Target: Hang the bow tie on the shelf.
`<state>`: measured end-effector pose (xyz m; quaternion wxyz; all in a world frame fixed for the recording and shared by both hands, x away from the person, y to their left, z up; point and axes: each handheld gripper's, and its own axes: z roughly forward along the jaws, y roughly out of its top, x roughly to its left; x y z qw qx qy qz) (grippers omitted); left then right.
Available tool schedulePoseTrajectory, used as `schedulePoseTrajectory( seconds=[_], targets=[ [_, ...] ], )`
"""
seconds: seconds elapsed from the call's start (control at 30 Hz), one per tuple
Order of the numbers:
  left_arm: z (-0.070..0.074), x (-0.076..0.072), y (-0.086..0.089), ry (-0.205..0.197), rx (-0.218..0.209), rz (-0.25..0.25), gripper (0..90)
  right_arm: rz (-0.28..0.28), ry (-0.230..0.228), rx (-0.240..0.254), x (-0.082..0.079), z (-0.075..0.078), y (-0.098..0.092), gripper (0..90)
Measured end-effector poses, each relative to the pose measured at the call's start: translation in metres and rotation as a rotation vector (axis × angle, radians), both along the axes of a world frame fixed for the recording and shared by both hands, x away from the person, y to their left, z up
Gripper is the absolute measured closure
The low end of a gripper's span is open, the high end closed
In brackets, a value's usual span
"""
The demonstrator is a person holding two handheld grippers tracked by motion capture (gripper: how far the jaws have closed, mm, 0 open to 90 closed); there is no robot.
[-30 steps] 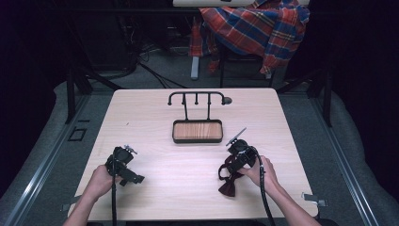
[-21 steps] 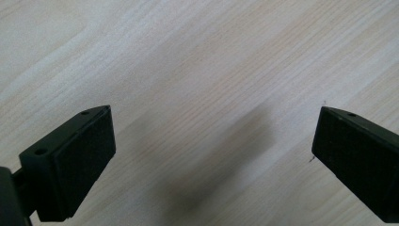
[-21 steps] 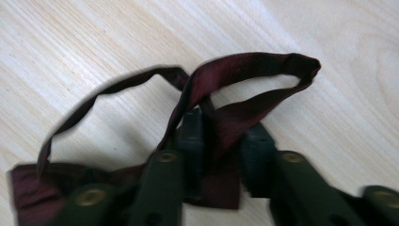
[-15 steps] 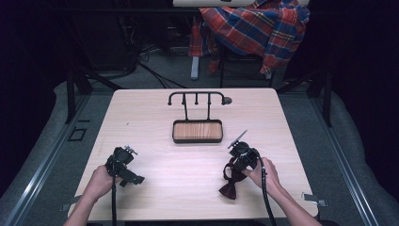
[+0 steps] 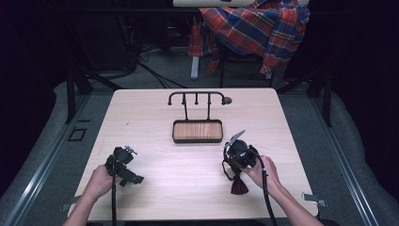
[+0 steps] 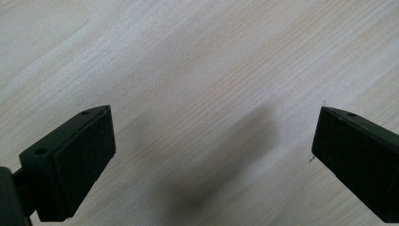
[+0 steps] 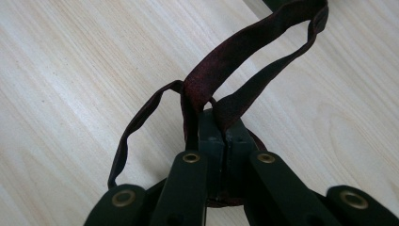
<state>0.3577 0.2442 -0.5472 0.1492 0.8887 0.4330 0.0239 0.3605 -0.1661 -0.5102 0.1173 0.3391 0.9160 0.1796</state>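
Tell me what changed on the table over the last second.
The right hand-held gripper has just closed on the dark red bow tie and begun lifting it off the table. The left hand-held gripper, open, and the tray stand stayed put.

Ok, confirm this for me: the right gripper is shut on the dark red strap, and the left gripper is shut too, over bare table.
Not quite. The left gripper is open: the left gripper view shows its jaws standing wide apart over the bare table. The rest holds: the right gripper is shut on the dark red strap.
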Motion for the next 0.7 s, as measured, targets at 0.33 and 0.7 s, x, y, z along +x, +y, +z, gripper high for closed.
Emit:
schedulePoseTrajectory(
  seconds=[0.33, 0.7],
  targets=[
    [0.0, 0.003, -0.004, 0.0, -0.016, -0.017, 0.2, -0.01, -0.065, 0.026, -0.001, 0.01, -0.005, 88.4],
    [0.002, -0.002, -0.001, -0.013, 0.002, -0.012, 0.2, 0.003, -0.125, 0.029, -0.006, 0.022, -0.005, 88.4]
  ],
)
